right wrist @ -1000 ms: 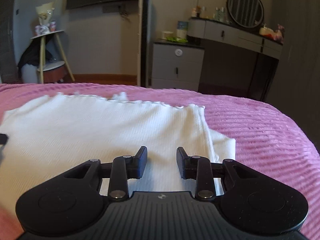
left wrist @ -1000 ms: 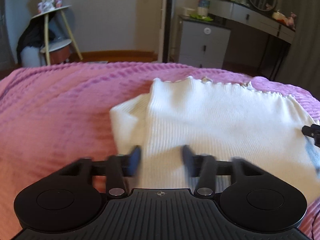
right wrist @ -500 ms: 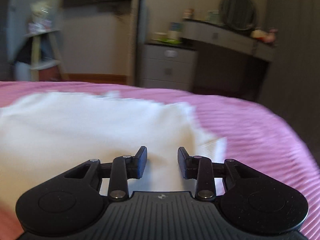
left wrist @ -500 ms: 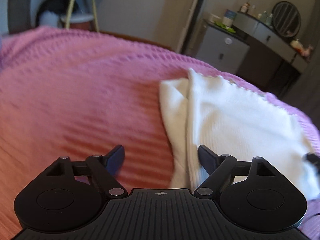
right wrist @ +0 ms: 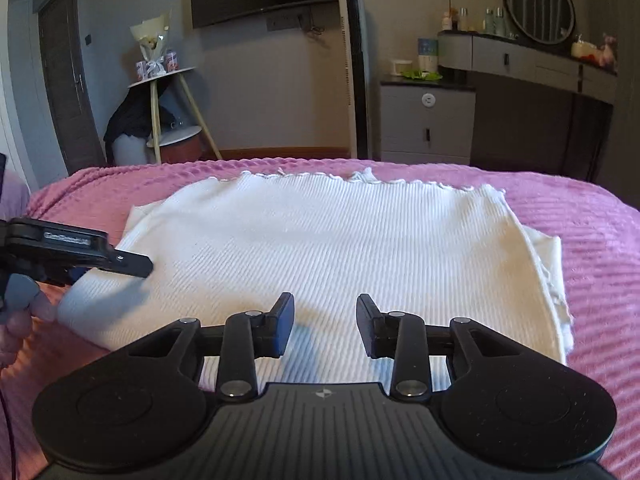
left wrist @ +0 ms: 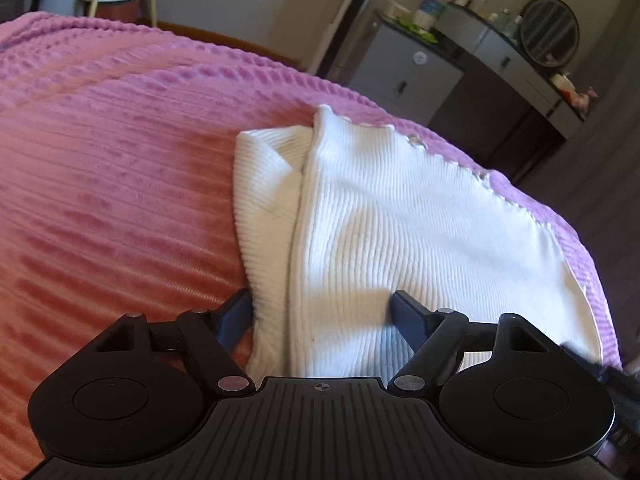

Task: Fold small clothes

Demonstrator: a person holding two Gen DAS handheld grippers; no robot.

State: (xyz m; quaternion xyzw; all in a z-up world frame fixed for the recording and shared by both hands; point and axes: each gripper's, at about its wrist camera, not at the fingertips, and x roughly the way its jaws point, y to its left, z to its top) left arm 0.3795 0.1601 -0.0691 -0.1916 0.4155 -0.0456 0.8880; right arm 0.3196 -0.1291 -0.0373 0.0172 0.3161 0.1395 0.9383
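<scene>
Straddling the folded left edge of the white ribbed top (left wrist: 400, 216), the left hand-held gripper (left wrist: 322, 312) has just been opening and stands wide, pads not yet pressing, so the next fold seems about to begin and calls for closing on that edge. The right hand-held gripper (right wrist: 324, 326) hovers narrowly open, empty, over the near hem. The top lies flat on the pink bedspread (left wrist: 112, 168); nothing blocks it, the dresser (right wrist: 520, 92) well apart.

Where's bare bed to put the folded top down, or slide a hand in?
Widest bare patch: pink bedspread left of the white top, in the left wrist view. Another strip of bedspread runs right of the top, seen from the right wrist. Crowded: the top's near-left edge, straddled by the open left gripper; right gripper hovers over its near middle.
</scene>
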